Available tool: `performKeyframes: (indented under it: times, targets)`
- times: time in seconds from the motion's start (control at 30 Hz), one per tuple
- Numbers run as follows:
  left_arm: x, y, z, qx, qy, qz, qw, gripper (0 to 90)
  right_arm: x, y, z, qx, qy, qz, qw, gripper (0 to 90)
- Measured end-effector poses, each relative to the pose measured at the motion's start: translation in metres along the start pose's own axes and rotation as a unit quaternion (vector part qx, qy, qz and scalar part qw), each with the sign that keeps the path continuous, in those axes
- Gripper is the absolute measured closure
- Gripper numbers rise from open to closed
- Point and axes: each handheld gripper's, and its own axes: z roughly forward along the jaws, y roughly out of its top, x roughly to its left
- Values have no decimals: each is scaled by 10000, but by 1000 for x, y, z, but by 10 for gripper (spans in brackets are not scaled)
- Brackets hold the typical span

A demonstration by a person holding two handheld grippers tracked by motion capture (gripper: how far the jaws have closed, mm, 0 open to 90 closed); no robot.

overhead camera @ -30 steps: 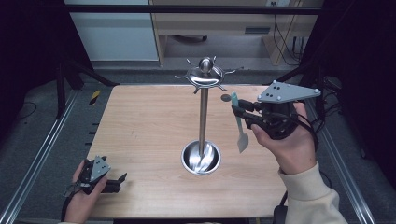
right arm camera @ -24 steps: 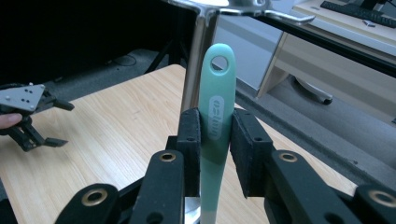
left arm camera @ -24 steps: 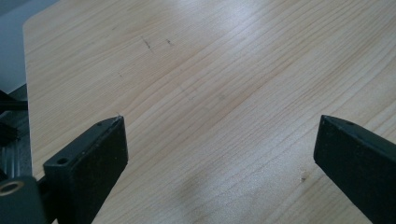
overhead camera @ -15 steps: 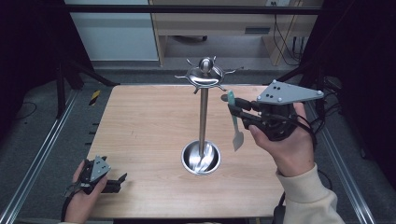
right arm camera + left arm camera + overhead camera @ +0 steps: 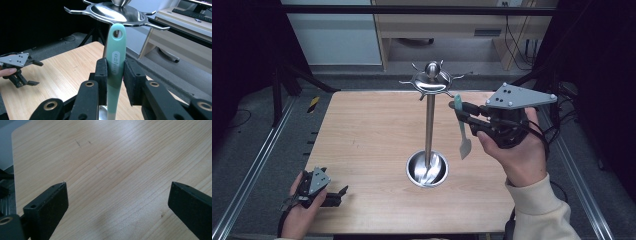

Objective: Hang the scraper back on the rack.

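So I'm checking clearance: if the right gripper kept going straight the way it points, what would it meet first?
Probably the stand's hooked top disc, just ahead of the spatula held by the right gripper; depth is unclear.

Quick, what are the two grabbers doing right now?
Left gripper: open, holding nothing, low over the table.
Right gripper: closed on the green handle of a spatula, beside the metal stand.

Stand (image 5: 428, 125) mid-table (image 5: 362, 130), utensil (image 5: 462, 135) just right of it, left hand-held gripper (image 5: 343, 190) near front-left corner
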Motion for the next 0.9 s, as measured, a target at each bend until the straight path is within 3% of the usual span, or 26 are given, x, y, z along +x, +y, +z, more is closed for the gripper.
performKeyframes:
  times: [0.9]
  targets:
    - [0,0,0,8,-13,5,10000,27,1,5,9,117,16,4,9999,741]
